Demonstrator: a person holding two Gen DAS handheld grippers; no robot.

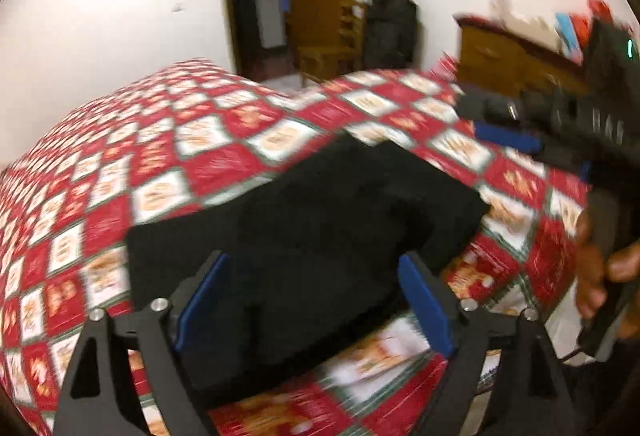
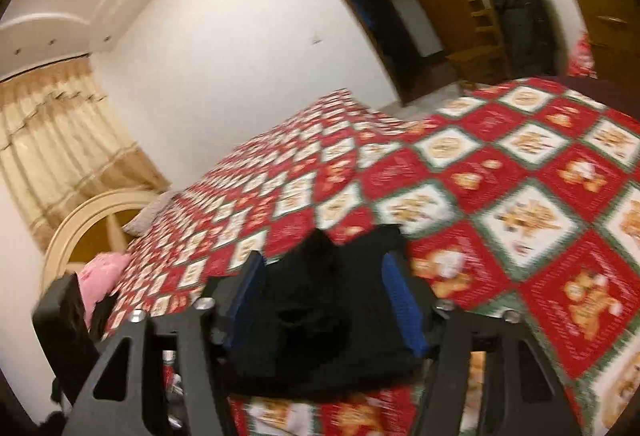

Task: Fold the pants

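Both grippers stand released, the left gripper spread over the folded black pants lying on the red checked bedspread, the right gripper around bunched cloth; flatten it before stopping.

light: warm, indoor | blur: motion smear throughout | edges: fisheye-bent, dark

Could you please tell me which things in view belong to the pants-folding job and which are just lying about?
Belonging to the job:
black pants
left hand-held gripper, open
right hand-held gripper, open
checked bedspread underneath

Just lying about:
pink cloth
wooden chair
black bag
wooden dresser
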